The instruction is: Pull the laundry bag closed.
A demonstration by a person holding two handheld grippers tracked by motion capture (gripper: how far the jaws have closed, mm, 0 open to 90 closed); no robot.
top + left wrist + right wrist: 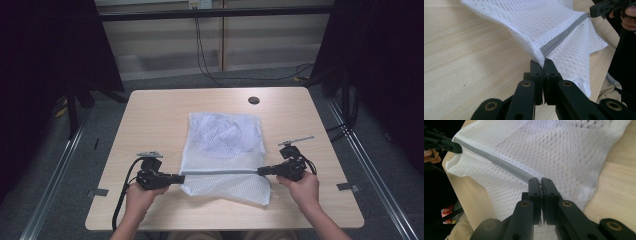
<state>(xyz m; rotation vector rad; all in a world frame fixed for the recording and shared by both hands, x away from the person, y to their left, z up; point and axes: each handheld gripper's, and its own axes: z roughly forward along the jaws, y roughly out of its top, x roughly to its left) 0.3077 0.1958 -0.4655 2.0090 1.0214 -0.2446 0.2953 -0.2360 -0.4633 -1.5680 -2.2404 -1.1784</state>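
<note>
A: Looking down at a light wood table [150, 120]. White net bag [222, 145] lying in the middle, nearer the front edge. Something pale and crumpled inside, seen through the net.

B: And the grey zip [220, 171]?

A: Running straight across the bag, close to its near end. Pulled tight between the two tools.

B: Left gripper [181, 177]?

A: At the bag's left edge. Jaws pressed together, pinching the end of the zip and the net there. Seen up close too: left gripper [543, 62] biting the bag's corner [537, 56], bag lifted a little off the wood.

B: Right gripper [261, 171]?

A: At the bag's right edge. Jaws tight together as well, holding the other end of the zip. Up close: right gripper [540, 181] squeezed on the grey strip [499, 162].

B: Hands?

A: Left hand [142, 195] and right hand [300, 187] down at the front of the table, one on each tool.

B: Anything else up there?

A: Small dark round hole [253, 100] near the far edge of the table.
</note>
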